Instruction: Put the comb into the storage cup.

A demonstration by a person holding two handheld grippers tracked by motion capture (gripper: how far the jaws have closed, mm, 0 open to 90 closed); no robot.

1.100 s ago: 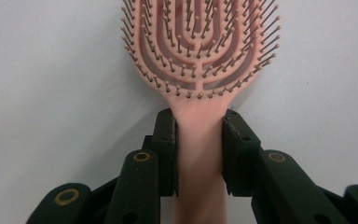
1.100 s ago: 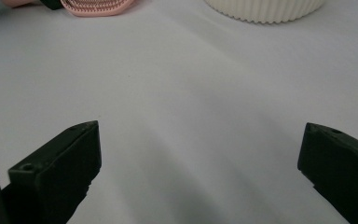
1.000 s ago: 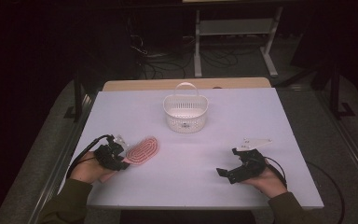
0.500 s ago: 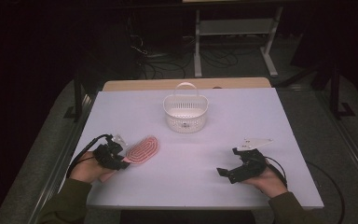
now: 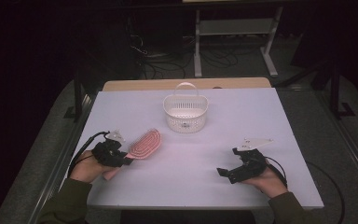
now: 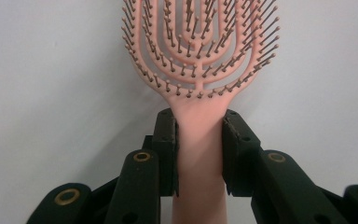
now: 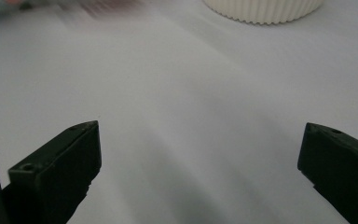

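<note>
No legible text on anything here

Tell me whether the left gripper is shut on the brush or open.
Shut on it: the left gripper presses both pads against the pink brush handle.

The hairbrush (image 5: 144, 145) lies left of and nearer than the basket (image 5: 185, 112) (both on the table (image 5: 270, 121)).

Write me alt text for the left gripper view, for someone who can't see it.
The left hand-held gripper is closed on the handle of a pink hairbrush, its two black jaws pressing the handle from either side. The brush's oval vented head, bristles facing the camera, points away over a plain white table.
</note>
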